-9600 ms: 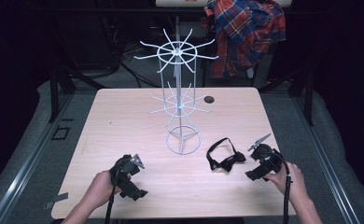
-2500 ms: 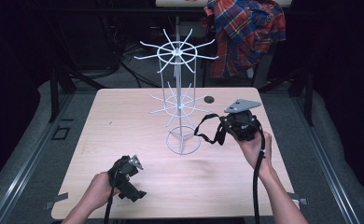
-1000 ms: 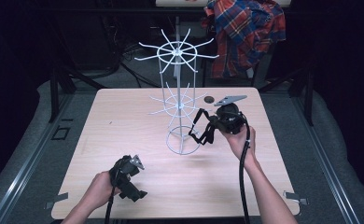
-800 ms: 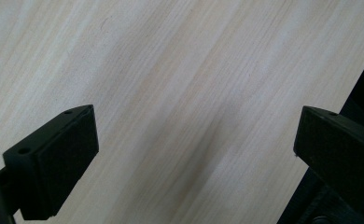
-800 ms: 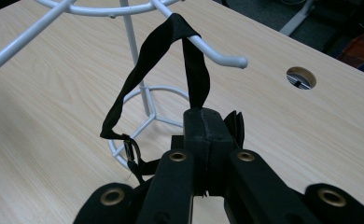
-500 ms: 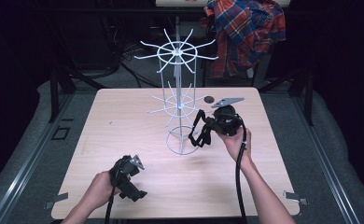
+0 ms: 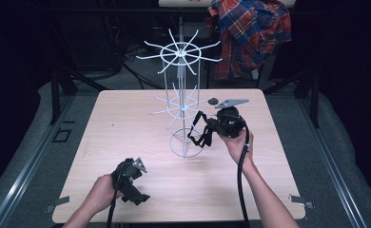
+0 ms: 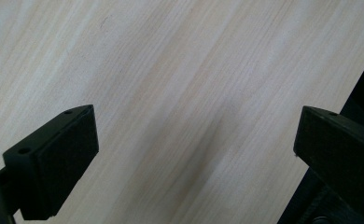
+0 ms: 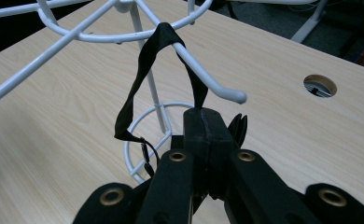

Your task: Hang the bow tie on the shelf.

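Your right tongs point(image 9: 208, 135) pinch the black strap point(image 9: 140, 79), looped over a rack point(image 7: 181, 90) arm; left tongs point(image 8: 194, 154) spread above the table point(image 8: 171, 70).

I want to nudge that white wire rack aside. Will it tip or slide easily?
The white wire rack looks tall and thin on a small ring base, so a high push would probably tip it. Being open wire, it is likely light and may slide. The black strap over its arm, clamped by the right gripper, could tug it.
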{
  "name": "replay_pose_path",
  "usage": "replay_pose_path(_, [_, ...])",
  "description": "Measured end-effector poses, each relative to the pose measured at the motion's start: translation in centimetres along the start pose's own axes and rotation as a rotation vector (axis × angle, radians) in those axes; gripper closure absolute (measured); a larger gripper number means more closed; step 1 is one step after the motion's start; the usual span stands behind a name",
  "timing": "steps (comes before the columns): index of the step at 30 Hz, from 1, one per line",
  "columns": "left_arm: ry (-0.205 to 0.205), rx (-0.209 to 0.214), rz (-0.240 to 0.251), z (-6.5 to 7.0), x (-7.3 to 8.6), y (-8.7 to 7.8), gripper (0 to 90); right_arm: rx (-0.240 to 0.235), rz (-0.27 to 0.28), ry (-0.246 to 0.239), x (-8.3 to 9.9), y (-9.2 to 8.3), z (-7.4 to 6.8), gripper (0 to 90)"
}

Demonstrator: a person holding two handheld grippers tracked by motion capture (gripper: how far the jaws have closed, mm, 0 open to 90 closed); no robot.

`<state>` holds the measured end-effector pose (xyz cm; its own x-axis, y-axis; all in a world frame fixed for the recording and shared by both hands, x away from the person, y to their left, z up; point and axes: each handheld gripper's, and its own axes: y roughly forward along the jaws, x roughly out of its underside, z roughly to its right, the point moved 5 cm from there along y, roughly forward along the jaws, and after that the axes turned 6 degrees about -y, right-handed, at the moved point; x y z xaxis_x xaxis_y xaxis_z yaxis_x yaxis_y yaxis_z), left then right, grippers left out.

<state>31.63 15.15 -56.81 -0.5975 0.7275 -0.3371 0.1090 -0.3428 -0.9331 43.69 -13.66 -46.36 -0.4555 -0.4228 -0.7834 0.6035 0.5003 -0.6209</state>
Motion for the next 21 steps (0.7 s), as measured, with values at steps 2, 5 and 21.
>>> replay_pose_path(2, [0.002, 0.0, -0.003, -0.02, 0.01, -0.01, 0.1, -0.003, -0.002, -0.001, 0.02, 0.08, -0.03, 90.0])
replay_pose_path(5, [0.002, -0.001, -0.002, -0.01, 0.01, 0.0, 0.1, -0.008, -0.006, 0.003, 0.09, 0.15, 0.0, 89.7])
replay_pose_path(21, [0.006, -0.002, -0.005, 0.02, 0.05, 0.03, 0.1, -0.036, -0.015, 0.019, 0.45, -0.14, 0.4, 79.8])
